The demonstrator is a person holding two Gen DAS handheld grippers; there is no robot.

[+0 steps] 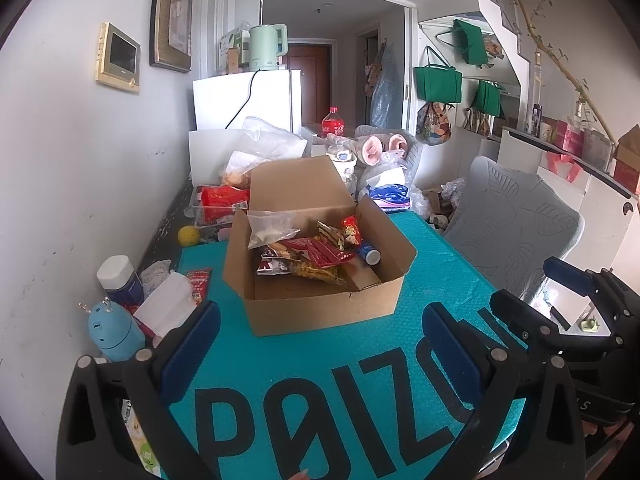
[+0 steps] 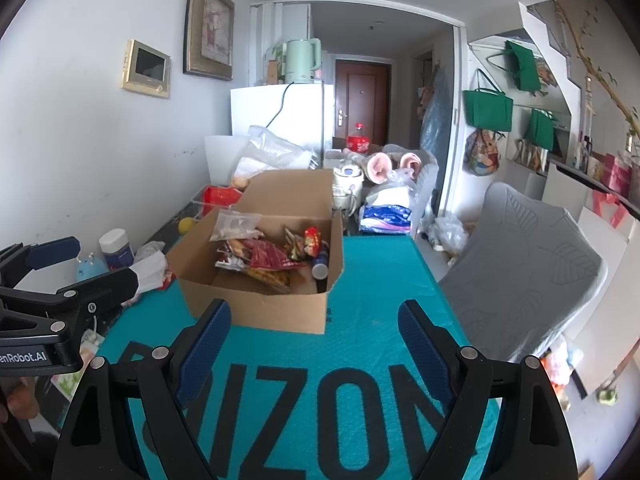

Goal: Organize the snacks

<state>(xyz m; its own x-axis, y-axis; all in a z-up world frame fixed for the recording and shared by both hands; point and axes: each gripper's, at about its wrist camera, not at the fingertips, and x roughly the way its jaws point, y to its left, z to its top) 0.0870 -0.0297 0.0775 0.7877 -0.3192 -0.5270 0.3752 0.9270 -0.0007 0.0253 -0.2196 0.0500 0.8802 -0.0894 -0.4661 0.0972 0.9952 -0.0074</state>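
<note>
- Snacks (image 1: 308, 254) lie heaped in an open cardboard box (image 1: 320, 312) that stands on the teal mat (image 1: 360, 380) covering the desk, its lid flap folded up at the far side.
- Left hand-held gripper (image 1: 320, 344) hovers above the mat on the near side of the box, jaws spread wide with nothing between them.
- Right hand-held gripper (image 2: 316, 340) hangs likewise just short of the box's near wall, jaws wide apart and empty.
- Judging by the pile, the step in hand is probably reaching in to pick a packet; one more red packet (image 1: 199, 282) lies outside, left of the box by the tissues (image 1: 168, 308).
- To do it well, come down over the near wall rather than through it, and take a single top packet by a flat edge, since the wrappers overlap and could drag a neighbour out.
- The other hand-held gripper could steady a box wall, as light cardboard will likely slide on the mat.
- Contents look mixed: a clear zip bag (image 1: 270, 230) leaning at the back left corner, red foil wrappers across the middle, an orange-yellow crinkled packet (image 1: 316, 274) below them, a small red pouch (image 1: 351, 230) upright at the back.
- A small blue tube with a white cap (image 1: 369, 254) rests against the right wall.
- Soft foil will likely crumple under a firm pinch, so a gentle close suits it.
</note>
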